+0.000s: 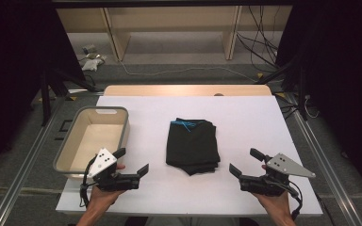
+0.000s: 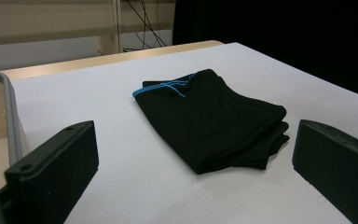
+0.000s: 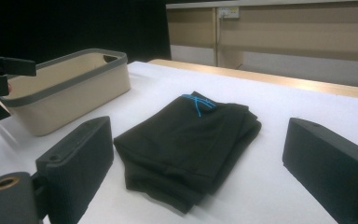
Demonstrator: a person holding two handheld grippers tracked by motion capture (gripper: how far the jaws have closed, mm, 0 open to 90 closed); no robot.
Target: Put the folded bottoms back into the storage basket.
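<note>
Folded black shorts with a blue drawstring (image 1: pixel 192 145) lie in the middle of the white table (image 1: pixel 245 117). My left gripper (image 1: pixel 133 162) hovers near the front edge, left of the shorts (image 2: pixel 209 119), jaws wide apart with nothing between them. On the other side, my right gripper (image 1: pixel 246 162) is held at the same depth, also open and empty, pointing toward the shorts (image 3: pixel 186 137). Both grippers are a short way from the cloth and touch nothing.
A beige bin with a grey rim (image 1: pixel 92 136) stands empty at the table's left side, just behind the left gripper; its rim (image 3: pixel 65 77) is seen across the shorts. Shelving and cables lie on the floor beyond the table's far wooden edge (image 1: pixel 184 89).
</note>
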